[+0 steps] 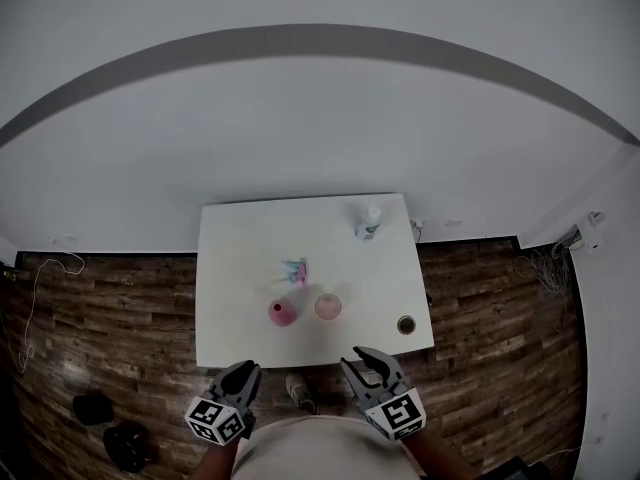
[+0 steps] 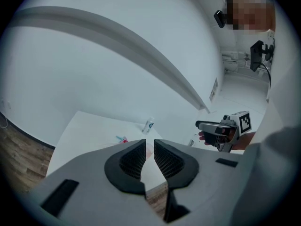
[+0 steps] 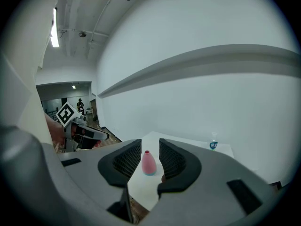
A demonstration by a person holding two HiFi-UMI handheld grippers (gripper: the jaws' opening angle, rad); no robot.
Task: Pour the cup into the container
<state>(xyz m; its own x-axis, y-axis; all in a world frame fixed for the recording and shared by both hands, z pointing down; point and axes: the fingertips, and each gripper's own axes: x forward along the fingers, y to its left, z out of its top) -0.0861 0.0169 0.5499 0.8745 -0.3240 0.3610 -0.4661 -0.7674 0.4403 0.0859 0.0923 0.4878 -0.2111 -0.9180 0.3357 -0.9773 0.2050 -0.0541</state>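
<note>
**Left gripper (image 1: 238,376) & right gripper (image 1: 366,360) closed, empty, short of table (image 1: 240,238)**

Seen from above: both held low at bottom of frame, over wood floor (image 1: 500,308), just off table's near edge, marker cubes toward the person. Left jaws together, nothing btwn. Right jaws together too, only a thin slit at the tips, nothing clamped.

White table against white wall (image 1: 320,118). Cup (image 1: 328,307), pale pink, upright near front edge, approx. centre, well apart from both grippers. Just left of it, not touching: pink vase (image 1: 282,313) w/ narrow neck. Behind those, mid-table: small pink & teal item (image 1: 296,271), too small to identify. Small dark round pot (image 1: 405,324) by front right corner. Clear bottle (image 1: 369,222) w/ blue label at far edge, right of centre.

From right gripper view: vase in line w/ slit btwn jaws, but well beyond them on tabletop. From left gripper view: right gripper off to the right, gripped in a hand, bottle far across table.
</note>
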